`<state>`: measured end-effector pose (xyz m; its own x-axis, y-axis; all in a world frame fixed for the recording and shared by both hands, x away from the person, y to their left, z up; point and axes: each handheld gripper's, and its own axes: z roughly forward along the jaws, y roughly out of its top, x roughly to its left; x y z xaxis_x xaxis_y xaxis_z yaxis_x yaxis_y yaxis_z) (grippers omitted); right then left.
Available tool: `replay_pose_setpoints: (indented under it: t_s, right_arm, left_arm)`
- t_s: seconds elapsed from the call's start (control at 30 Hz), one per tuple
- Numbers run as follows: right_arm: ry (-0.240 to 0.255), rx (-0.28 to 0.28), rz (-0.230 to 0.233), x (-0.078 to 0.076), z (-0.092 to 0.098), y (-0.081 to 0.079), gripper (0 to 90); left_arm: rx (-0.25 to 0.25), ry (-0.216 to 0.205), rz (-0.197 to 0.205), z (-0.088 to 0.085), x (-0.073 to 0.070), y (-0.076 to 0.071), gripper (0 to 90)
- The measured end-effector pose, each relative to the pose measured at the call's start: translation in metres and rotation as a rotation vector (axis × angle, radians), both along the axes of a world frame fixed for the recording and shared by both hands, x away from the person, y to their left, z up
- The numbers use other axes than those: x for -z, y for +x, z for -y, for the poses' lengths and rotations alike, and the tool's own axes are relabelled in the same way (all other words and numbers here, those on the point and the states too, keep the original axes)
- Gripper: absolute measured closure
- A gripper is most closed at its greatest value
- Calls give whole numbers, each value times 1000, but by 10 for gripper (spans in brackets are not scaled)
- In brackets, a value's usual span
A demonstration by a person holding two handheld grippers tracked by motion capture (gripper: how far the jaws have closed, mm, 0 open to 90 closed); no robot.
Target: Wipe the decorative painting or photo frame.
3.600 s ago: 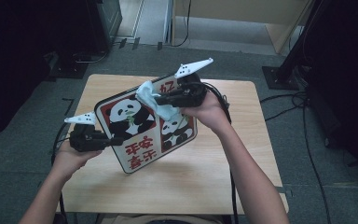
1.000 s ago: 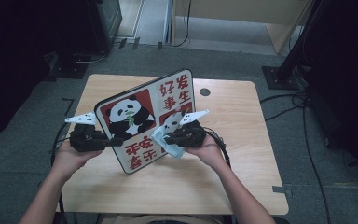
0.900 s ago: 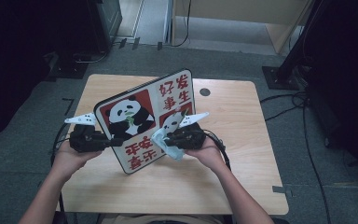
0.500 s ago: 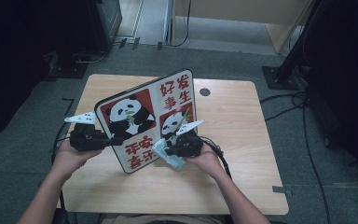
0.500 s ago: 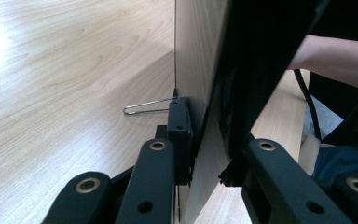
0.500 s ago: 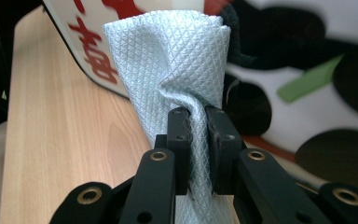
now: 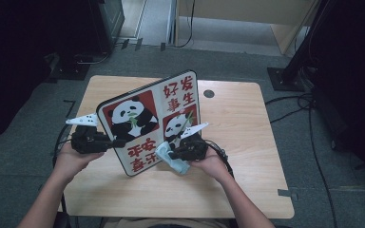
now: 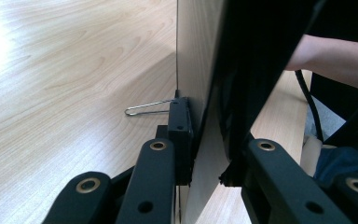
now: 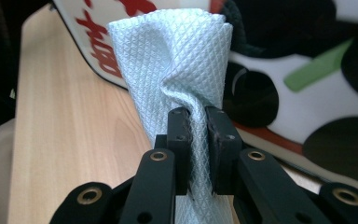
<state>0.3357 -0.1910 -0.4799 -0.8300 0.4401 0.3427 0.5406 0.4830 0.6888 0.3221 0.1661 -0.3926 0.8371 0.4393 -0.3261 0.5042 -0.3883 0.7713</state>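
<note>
Starting at the left, our left tool point(image 7: 91, 141) is clamped onto the edge of the panda sign board point(image 7: 149, 121), and we take that grip to be what props the board up on its lower edge on the counter point(image 7: 247, 137), face tilted toward us so it can be wiped. In the left gripper view the jaws bite the board's pale back and dark front between them, with a thin wire stand point(image 8: 147, 108) poking out behind.

Moving right across the board: two pandas, red characters, and down at the lower right corner sits our right tool point(image 7: 185, 152), pinched tight on a pale blue cleaning cloth point(image 9: 179, 60). We judge the cloth is bunched up so a soft wad leads against the printed face; the diamond weave shows sharply in the right gripper view.

What we can't settle: whether the cloth actually presses the board or hangs just off it, how the wire stand is fixed to the back, and how much of the cloth's tail the right hand point(image 7: 212, 165) hides.
</note>
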Motion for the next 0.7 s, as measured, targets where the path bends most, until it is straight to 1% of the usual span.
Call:
replay_pose_setpoints:
  t_s: [0.07, 0.13, 0.17, 0.2, 0.37, 0.47, 0.57, 0.6, 0.7]
  right_arm:
    - [14, 3, 1, -5, 0, -1, 818]
    - [28, -4, 27, -14, 0, -2, 818]
    - [36, -5, 26, -19, 0, -2, 818]
    - [44, -9, 35, -22, 0, -2, 818]
    - [79, -6, 60, -50, 2, 2, 819]
    - [98, -14, 84, -71, 1, 6, 818]
    - [116, -27, 108, -92, -4, 10, 819]
    - [120, -35, 122, -101, -8, 12, 819]
    - [117, -47, 150, -123, -14, 16, 818]
  left_arm:
    - [1, 0, 0, 0, 0, 0, 787]
    - [0, 0, 0, 0, 0, 0, 787]
    - [0, -1, 0, 0, 0, 0, 787]
    - [0, -1, 0, 0, 0, 0, 787]
    - [-3, -1, -2, 0, 0, 0, 787]
    - [-5, -4, -6, 0, 0, 0, 787]
    - [-8, -3, -6, 0, 0, -1, 787]
    - [-8, 0, -4, 0, 0, -2, 787]
    - [-8, 4, 1, 1, -1, -3, 787]
